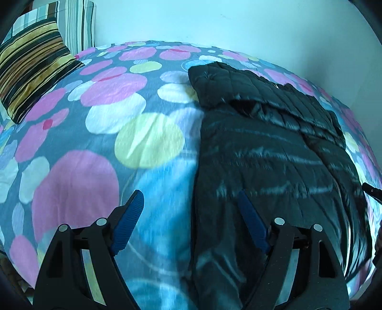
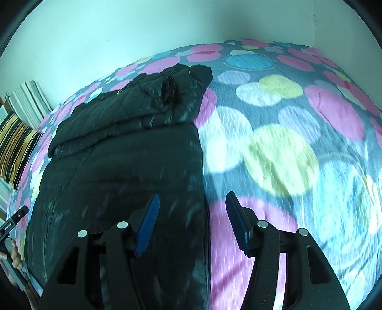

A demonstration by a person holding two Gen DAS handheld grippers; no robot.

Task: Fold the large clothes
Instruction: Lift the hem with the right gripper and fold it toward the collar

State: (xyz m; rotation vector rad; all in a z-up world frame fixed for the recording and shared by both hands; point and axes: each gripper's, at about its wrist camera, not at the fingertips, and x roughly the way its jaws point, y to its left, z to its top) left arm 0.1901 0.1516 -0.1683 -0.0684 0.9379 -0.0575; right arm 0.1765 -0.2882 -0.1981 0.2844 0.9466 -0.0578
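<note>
A black quilted puffer jacket point(image 1: 269, 147) lies flat on the bed, with a sleeve folded across its upper part and the collar end far from me. It also shows in the right wrist view point(image 2: 124, 162). My left gripper point(image 1: 191, 198) is open and empty, hovering over the jacket's near left edge. My right gripper point(image 2: 192, 200) is open and empty, straddling the jacket's near right edge. Part of the left gripper point(image 2: 14, 221) shows at the left edge of the right wrist view.
The bed is covered by a grey sheet point(image 1: 100, 143) with large pink, white, yellow and blue dots; it also shows in the right wrist view point(image 2: 298, 133). Striped cushions point(image 1: 33, 66) lie at the bed's far left corner. A pale wall point(image 1: 214, 21) runs behind.
</note>
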